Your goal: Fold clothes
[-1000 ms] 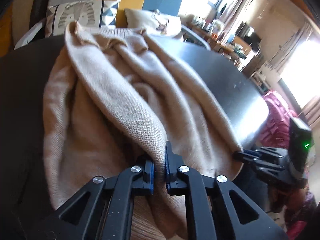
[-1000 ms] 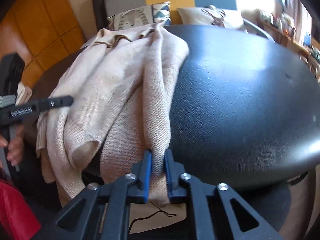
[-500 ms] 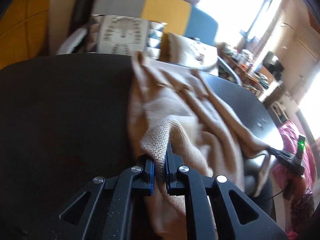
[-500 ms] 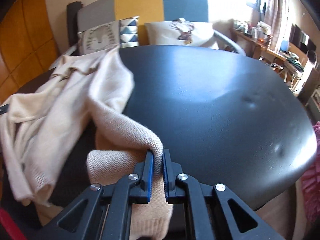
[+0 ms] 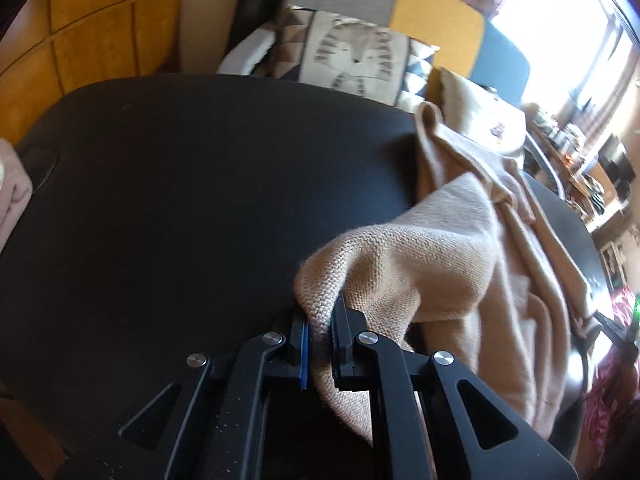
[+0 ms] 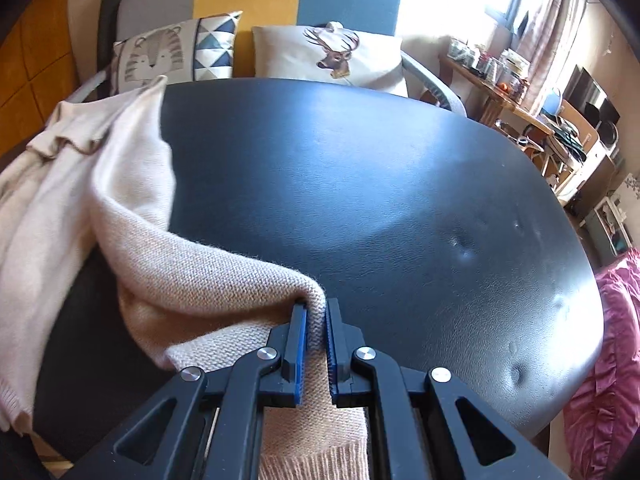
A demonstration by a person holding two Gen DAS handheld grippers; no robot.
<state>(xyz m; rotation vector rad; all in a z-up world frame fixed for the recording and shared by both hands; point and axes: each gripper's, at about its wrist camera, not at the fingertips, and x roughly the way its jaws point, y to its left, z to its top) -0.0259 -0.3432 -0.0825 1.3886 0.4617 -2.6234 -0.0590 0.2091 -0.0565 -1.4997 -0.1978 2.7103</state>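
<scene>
I am pinching the beige knitted sweater (image 5: 440,240) in both the left gripper (image 5: 319,334) and right gripper (image 6: 317,320), its bunched length stretching between them across the black round table (image 6: 380,200).

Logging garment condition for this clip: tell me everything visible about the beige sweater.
The beige sweater is a soft, chunky knit, with a ribbed hem showing at the bottom of the right wrist view. It lies crumpled and unfolded on the black table, bunched in loose folds, part of it hanging over the near edge. Each gripper is shut on a pinch of fabric: the left gripper lifts a peaked fold, and the right gripper holds another near the hem. The cloth between them sags onto the tabletop.
</scene>
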